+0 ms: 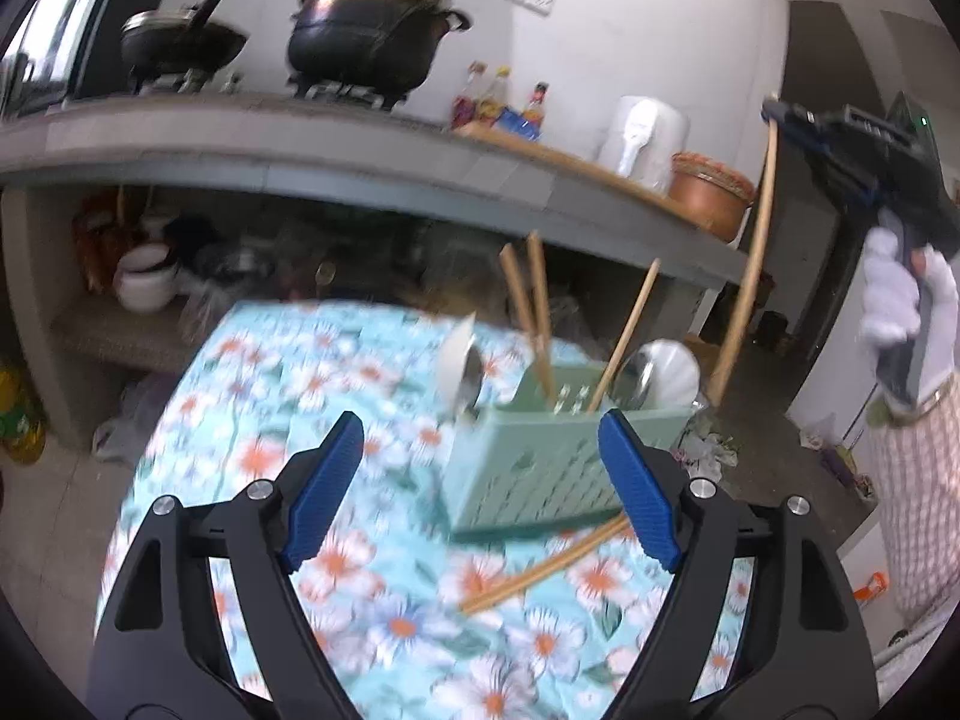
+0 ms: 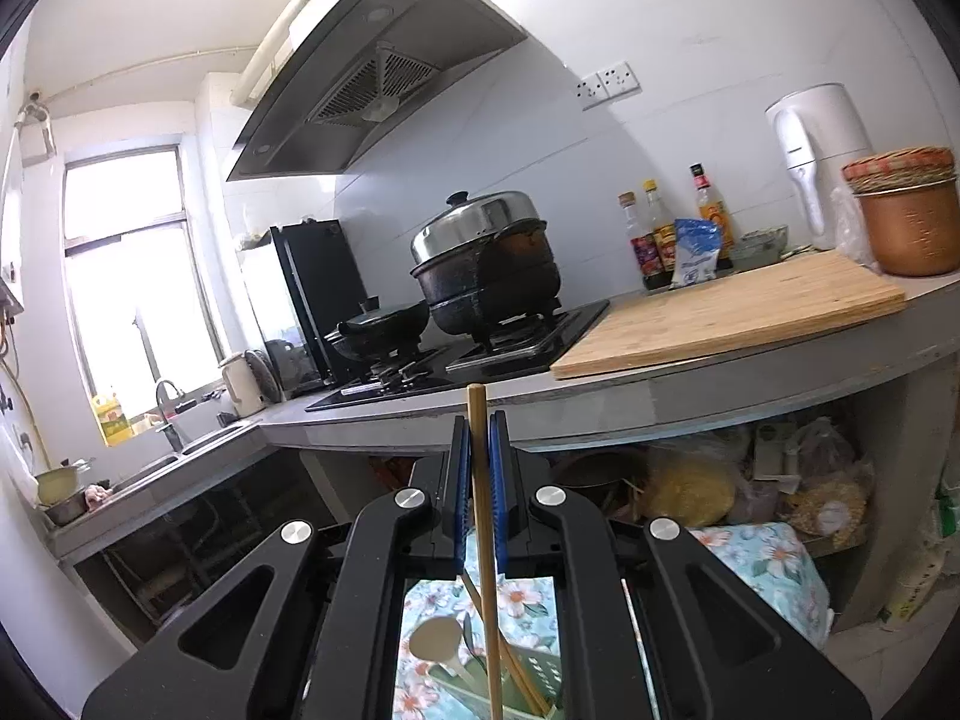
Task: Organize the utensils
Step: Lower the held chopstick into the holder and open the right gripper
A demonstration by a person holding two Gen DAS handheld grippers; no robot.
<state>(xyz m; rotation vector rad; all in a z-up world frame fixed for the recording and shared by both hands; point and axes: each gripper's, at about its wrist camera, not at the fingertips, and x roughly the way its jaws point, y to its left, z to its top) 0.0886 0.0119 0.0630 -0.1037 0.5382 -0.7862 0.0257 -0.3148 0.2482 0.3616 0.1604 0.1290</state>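
A pale green slotted basket (image 1: 540,474) stands on the flowered tablecloth (image 1: 270,396). Several wooden chopsticks (image 1: 537,312) and two spoons (image 1: 666,372) stick up out of it. Two more chopsticks (image 1: 540,573) lie on the cloth just in front of the basket. My left gripper (image 1: 480,438) is open and low over the cloth, short of the basket, with nothing between its blue pads (image 1: 324,492). My right gripper (image 1: 786,114) is up at the right, held by a gloved hand (image 1: 894,300). It is shut (image 2: 480,426) on one long chopstick (image 2: 483,510), which hangs down over the basket and a white spoon (image 2: 435,639).
Behind the table runs a grey counter (image 2: 600,414) with a stove, a big lidded black pot (image 2: 486,264), a wok, sauce bottles (image 2: 660,234), a wooden cutting board (image 2: 732,312), a white appliance and a brown pot (image 2: 912,228). Bowls and bags crowd the shelf under the counter.
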